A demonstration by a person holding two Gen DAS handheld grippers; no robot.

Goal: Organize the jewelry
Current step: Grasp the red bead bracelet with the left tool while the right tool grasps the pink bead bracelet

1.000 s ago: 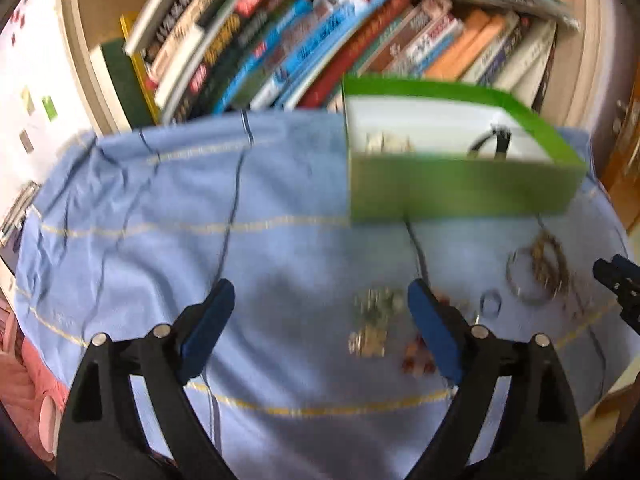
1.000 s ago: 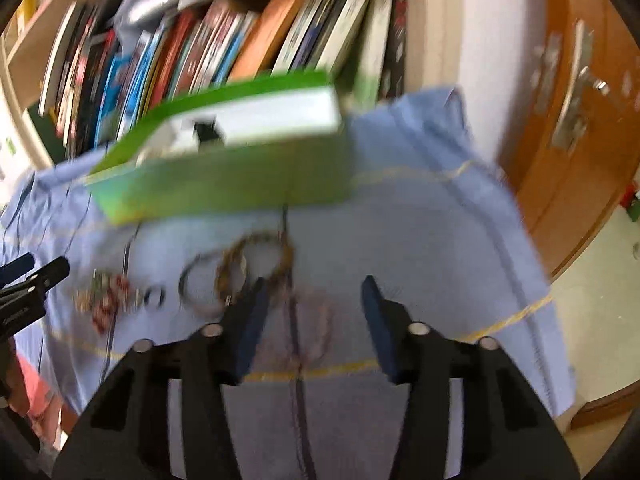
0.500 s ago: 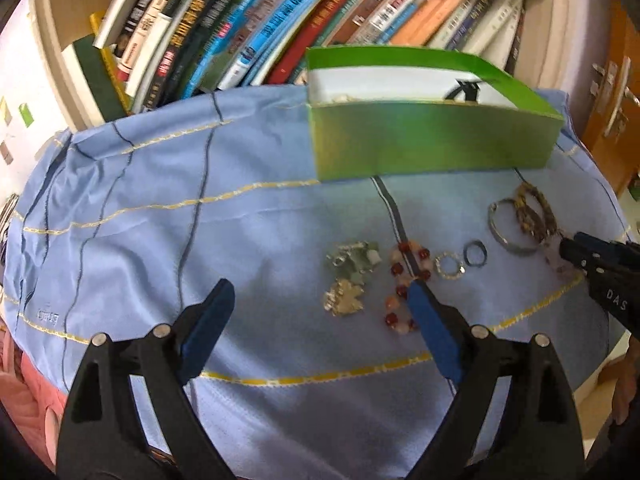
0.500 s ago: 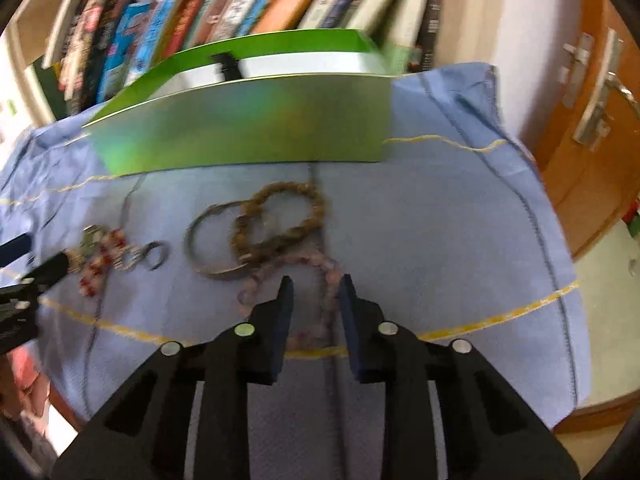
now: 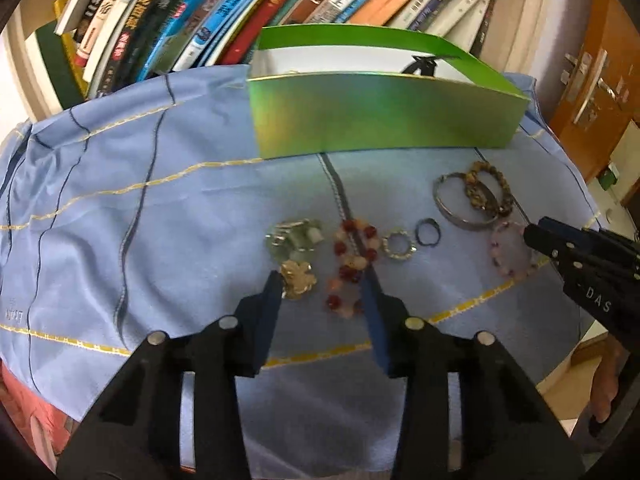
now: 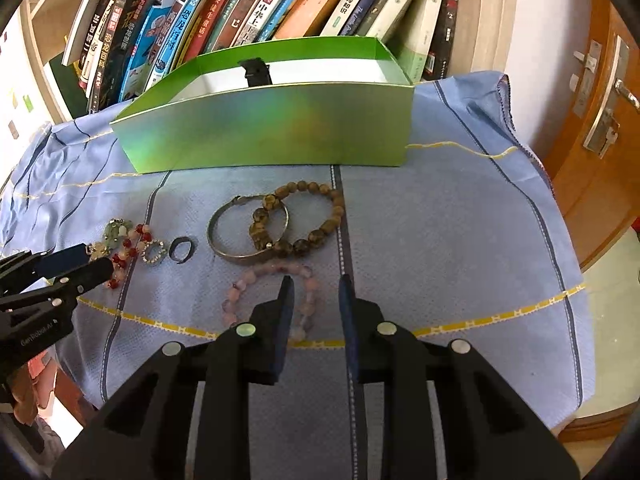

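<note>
Jaws apart on both sides: the left gripper (image 5: 325, 289) hangs low over the blue cloth (image 5: 160, 220) on the bench, its two fingers straddling the gold charm (image 5: 297, 277) and the near end of the red-and-pink bead bracelet (image 5: 352, 266), a placement that reads as lining up for a pick, with nothing clamped between them. Just beyond sits a pale green trinket cluster (image 5: 294, 236), then a sparkly ring (image 5: 398, 244) and a dark ring (image 5: 428, 233), all laid apart in a loose row, probably so that each can be taken singly. Further right a silver bangle (image 6: 246, 232) overlaps a brown wooden-bead bracelet (image 6: 304, 216), the two touching. Nearest the bench edge, the pink bead bracelet (image 6: 256, 288), pale, translucent and rounded, lies flat, with the right gripper (image 6: 316, 282) poised over its far-right side; its left finger appears to sit inside the loop and its right finger outside, jaws narrowly parted and not yet closed on the beads. Behind the whole row stands the open green box (image 6: 280, 128), white inside (a black clip-like item already rests in it), seemingly the place for the jewelry. Books (image 6: 240, 12) lean on a shelf beyond it.
</note>
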